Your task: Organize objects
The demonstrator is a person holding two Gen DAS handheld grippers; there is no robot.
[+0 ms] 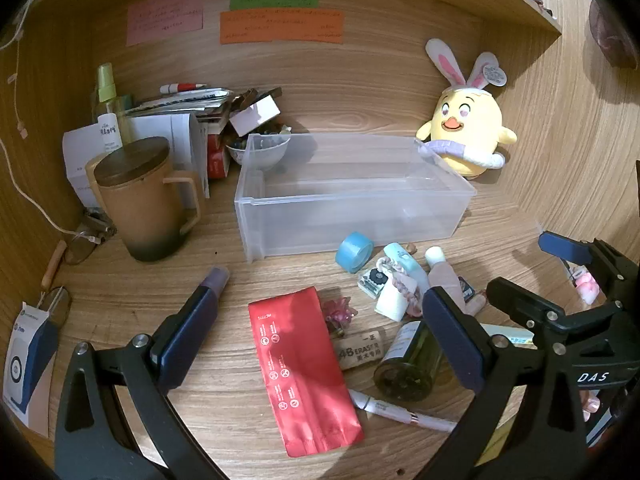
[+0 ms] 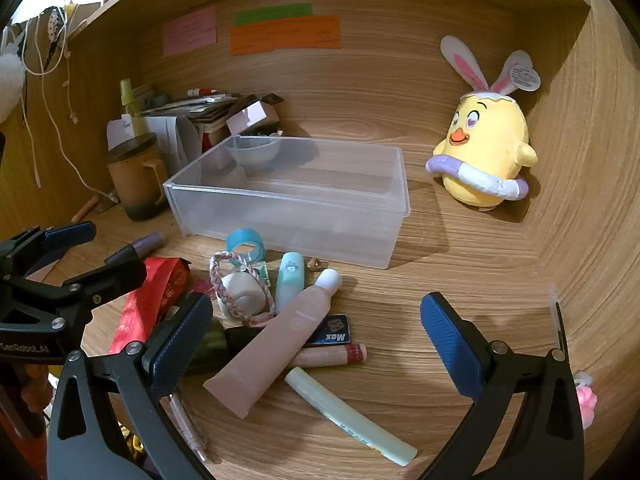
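Observation:
A clear plastic bin stands empty on the wooden desk. In front of it lies a heap of small items: a blue tape roll, a red foil pouch, an eraser, a green bottle, a pen, a pink tube, a pale green stick, a mint case and a braided band. My left gripper hangs open above the red pouch. My right gripper hangs open above the pink tube. Neither holds anything.
A brown lidded mug stands left of the bin, with stacked papers and boxes behind it. A yellow plush chick sits at the back right. Wooden walls close the back and sides. Bare desk lies right of the heap.

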